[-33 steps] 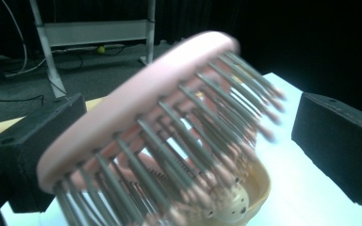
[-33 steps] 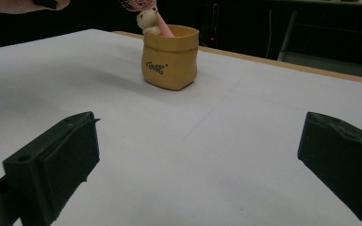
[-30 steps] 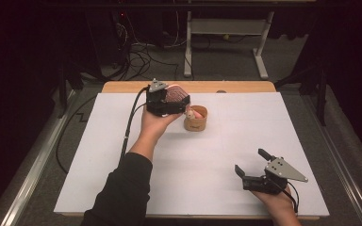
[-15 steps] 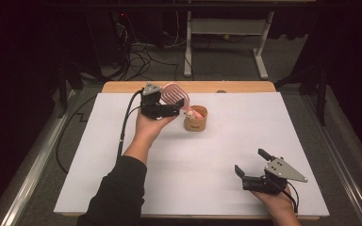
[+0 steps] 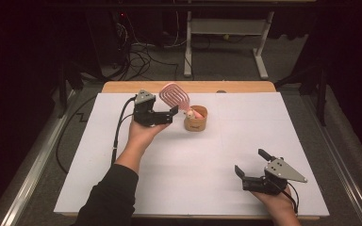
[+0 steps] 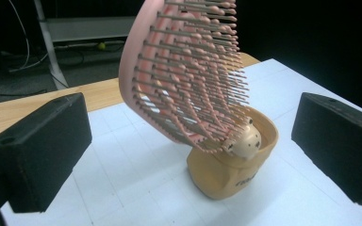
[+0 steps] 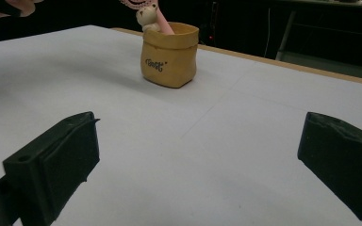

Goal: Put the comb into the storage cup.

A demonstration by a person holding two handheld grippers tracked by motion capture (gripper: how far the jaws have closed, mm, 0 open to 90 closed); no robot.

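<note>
Lab: cable tangle [image 5: 143, 52], paper-covered table [image 5: 245, 136].

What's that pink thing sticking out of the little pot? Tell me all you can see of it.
It is a pink hairbrush, plastic by the look of it, with an openwork paddle head and rows of ball-tipped bristles. It stands handle-down in a small tan pot and leans to one side. A little bear figure sits where head meets handle. The left gripper is beside it, jaws open, not touching it.
</note>
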